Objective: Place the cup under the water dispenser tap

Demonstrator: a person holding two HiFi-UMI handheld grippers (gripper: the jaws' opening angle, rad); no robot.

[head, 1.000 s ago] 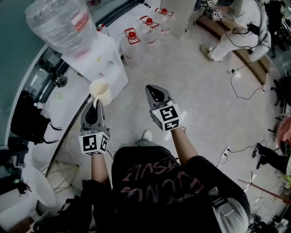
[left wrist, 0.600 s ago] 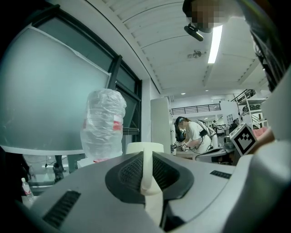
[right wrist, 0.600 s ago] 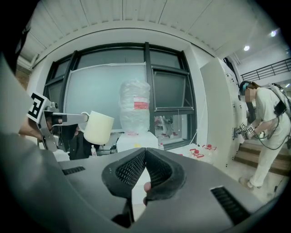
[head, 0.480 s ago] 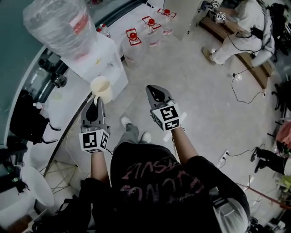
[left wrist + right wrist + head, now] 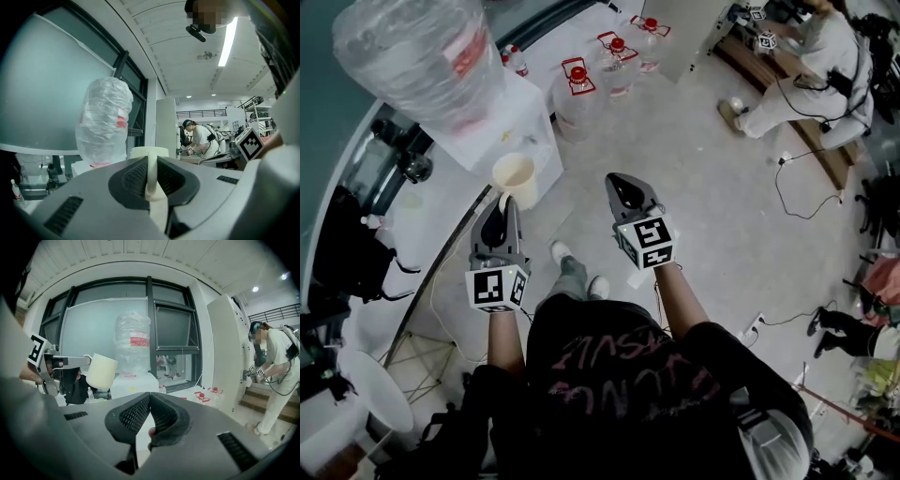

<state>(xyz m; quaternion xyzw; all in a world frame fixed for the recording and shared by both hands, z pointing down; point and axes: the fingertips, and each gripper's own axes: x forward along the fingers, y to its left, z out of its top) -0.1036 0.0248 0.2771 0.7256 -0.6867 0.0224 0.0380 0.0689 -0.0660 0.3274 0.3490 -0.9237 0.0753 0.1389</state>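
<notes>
Black T-shirt (image 5: 609,375), reddish lettering (image 5: 623,361), grey left hand-held gripper (image 5: 502,200), right hand-held gripper (image 5: 615,179)

- The pale floor (image 5: 703,178) carries the white water dispenser (image 5: 523,111).
- Three red-capped water jugs (image 5: 580,98) stand just beside it.
- A wooden bench (image 5: 830,150) stands well apart.

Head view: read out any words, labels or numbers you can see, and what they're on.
None can be read.
Shirt print: reddish letters, upside down, too distorted to read.
Water bottle red label: too blurred to read.
Cubes on left gripper and right gripper: square marker patterns, no words.
Floor bottles: nothing legible.
</notes>
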